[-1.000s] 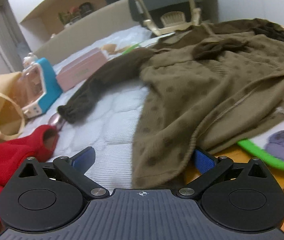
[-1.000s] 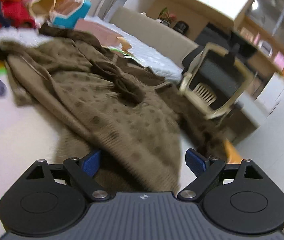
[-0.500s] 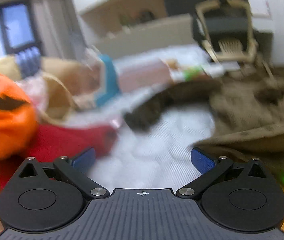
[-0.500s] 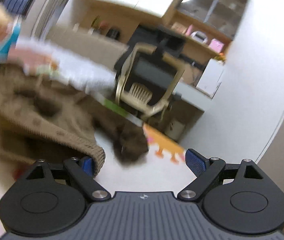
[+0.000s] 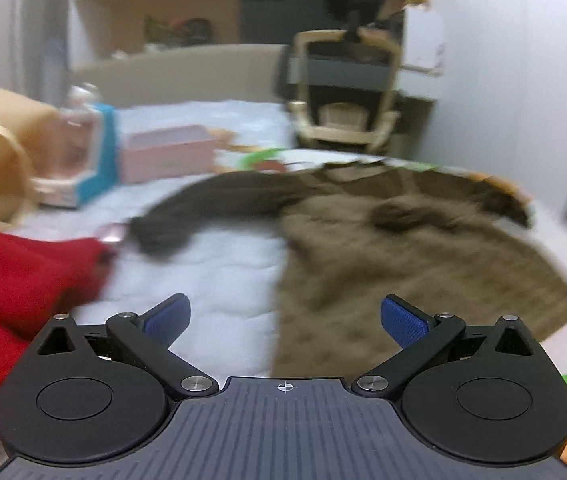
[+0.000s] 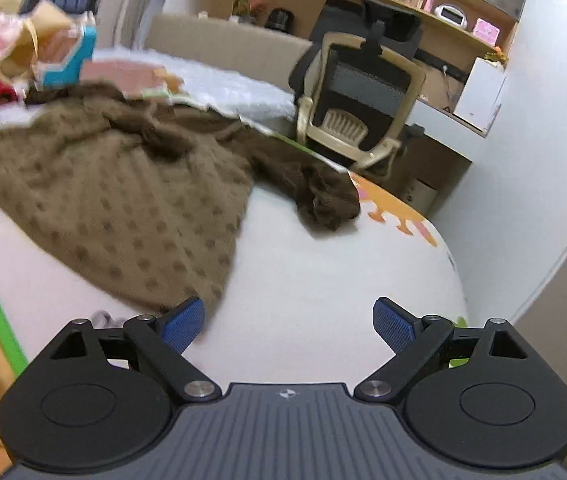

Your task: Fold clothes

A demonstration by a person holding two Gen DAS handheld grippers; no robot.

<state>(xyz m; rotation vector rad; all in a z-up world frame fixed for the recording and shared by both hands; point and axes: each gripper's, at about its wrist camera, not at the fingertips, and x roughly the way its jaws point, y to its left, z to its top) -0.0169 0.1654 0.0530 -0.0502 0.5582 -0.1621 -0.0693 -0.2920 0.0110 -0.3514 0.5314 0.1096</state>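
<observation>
While both tongs hang spread wide and empty above the bed [image 5: 219, 276], the brown dress [image 6: 123, 200] lies flat on it, skirt toward the near side and collar toward the far side. Seen from the left wrist, the left tongs [image 5: 283, 316] hover over the near left edge of the dress [image 5: 383, 264], blue pads apart, with nothing between them. One dark sleeve [image 5: 219, 204] reaches left across the white quilt, its cuff just beside a red garment [image 5: 23, 272] at the near left. Farther left stand a teal toy [image 5: 95, 164] and a pink box [image 5: 167, 152].

Seen from the right wrist, the right tongs [image 6: 287, 320] hover over bare white mat [image 6: 323, 272]; the left pad [image 6: 183, 320] sits just at the near hem corner of the dress, and whether it touches cannot be told. The other dark sleeve [image 6: 311, 188] runs right, its cuff ending beside an orange print [image 6: 395, 208]. A beige chair [image 6: 363, 100] stands beyond the far edge of the bed.
</observation>
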